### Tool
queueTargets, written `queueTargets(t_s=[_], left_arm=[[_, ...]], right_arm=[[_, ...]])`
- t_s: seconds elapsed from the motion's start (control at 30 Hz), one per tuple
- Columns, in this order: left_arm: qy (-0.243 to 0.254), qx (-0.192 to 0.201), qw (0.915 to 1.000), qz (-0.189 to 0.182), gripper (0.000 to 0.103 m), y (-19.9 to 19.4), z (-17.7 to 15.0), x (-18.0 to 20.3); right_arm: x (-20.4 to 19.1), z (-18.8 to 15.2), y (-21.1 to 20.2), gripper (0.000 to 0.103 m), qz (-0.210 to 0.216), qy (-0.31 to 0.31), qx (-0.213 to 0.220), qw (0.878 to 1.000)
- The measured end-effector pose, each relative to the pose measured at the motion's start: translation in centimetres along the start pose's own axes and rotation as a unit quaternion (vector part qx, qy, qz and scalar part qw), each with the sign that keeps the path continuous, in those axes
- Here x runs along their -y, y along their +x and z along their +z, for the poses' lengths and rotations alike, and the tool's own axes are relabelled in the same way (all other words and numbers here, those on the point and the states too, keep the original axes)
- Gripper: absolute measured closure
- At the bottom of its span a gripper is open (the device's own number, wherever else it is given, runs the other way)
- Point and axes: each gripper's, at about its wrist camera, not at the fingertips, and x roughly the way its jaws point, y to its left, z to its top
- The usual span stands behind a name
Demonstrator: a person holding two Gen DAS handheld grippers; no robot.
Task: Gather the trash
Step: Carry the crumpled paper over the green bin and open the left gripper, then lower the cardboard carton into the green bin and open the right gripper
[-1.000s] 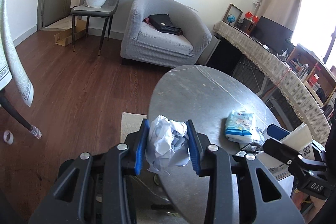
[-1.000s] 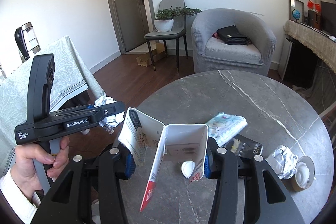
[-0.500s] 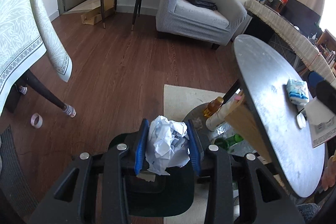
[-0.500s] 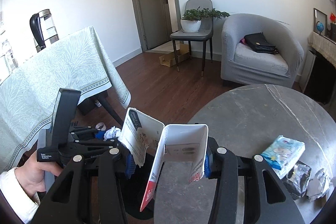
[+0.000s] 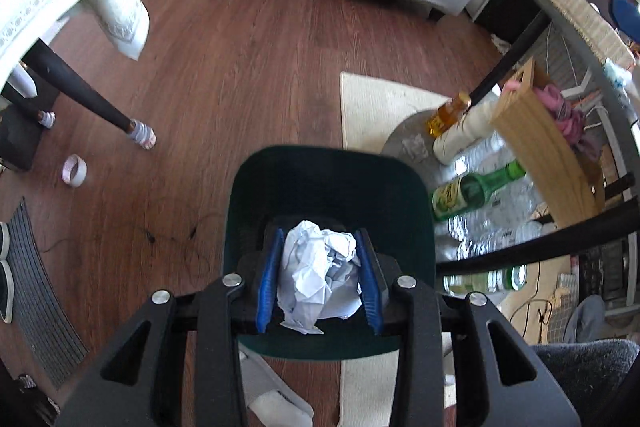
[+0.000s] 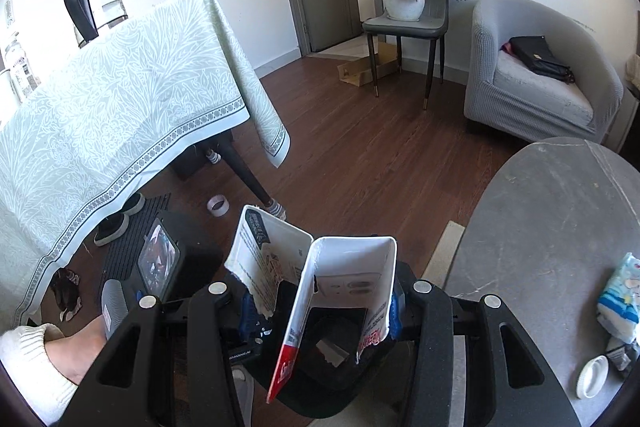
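Holding the crumpled paper (image 5: 318,275) in my left tool (image 5: 318,281) over the green bin (image 5: 320,183), I risk it snagging on the pads. My right tool (image 6: 320,301) pinches a torn carton (image 6: 344,287) above the bin's rim (image 6: 320,403); released off-centre, it may fall to the floor (image 6: 360,155).

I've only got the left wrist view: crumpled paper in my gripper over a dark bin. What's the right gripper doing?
Observer: The right gripper is shut on a torn white carton, held above the bin.
Operator: Is anything in the bin already? My gripper blocks it.
Observer: Yes, the right wrist view shows one pale scrap inside it.
Operator: What's left on the round table?
Observer: A white lid sits near its edge, close to a blue-and-white tissue pack.
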Motion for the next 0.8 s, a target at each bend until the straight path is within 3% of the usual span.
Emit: queueTargets(t_s=[0.47,0.6,0.8], left_arm=[[-0.013,-0.102,0.9946,0.015,0.064,6.6,-3.8,-3.2],[-0.013,-0.106,0.9940,0.024,0.053,6.9,-4.2,-3.6],[-0.017,-0.082,0.9964,0.014,0.049,5.3,-4.0,-4.3]], right_arm=[[-0.9,-1.3,7.2,0.055,0.011,0.024,-0.097,0.995],[-1.0,-1.7,8.8,0.055,0.007,0.026,-0.118,0.993],[-1.0,-2.8,11.8,0.055,-0.003,0.025,-0.155,0.988]])
